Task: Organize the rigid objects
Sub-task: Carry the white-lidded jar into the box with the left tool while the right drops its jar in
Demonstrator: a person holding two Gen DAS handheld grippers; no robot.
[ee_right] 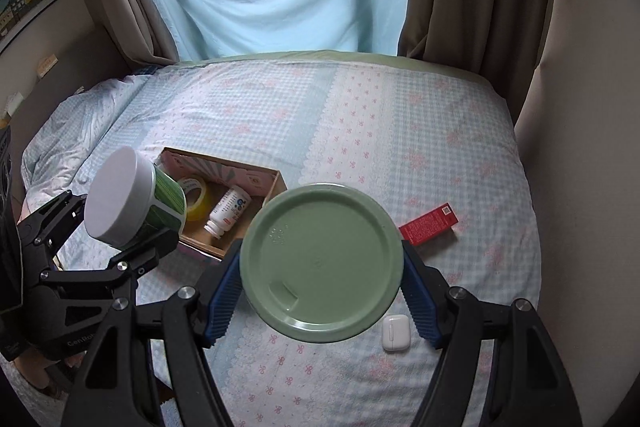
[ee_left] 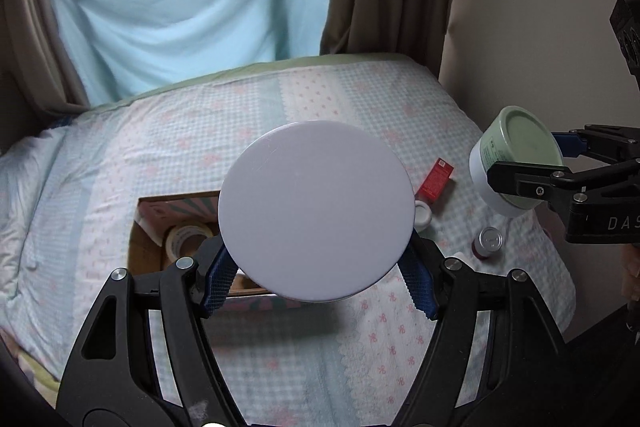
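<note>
I count two black two-finger tools, left tool [ee_left: 316,267] and right tool [ee_right: 320,303], each clamped on one round jar: one white-lidded green-labelled plastic jar [ee_right: 132,199] and one pale-green-bottomed white tub [ee_right: 322,269]; one open cardboard box [ee_right: 276,183] on the bed, holding one roll of yellowish tape [ee_right: 196,199] and one white pill bottle [ee_right: 230,211]; on the checked bedspread [ee_right: 360,115] I count one red carton [ee_right: 430,225], one white earbud case [ee_right: 395,331], one small white pot [ee_left: 423,215] and one silver-capped dark red bottle [ee_left: 488,243].

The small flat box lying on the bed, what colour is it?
Red box, with small printing and a code square on it; the right wrist view shows it best.
</note>
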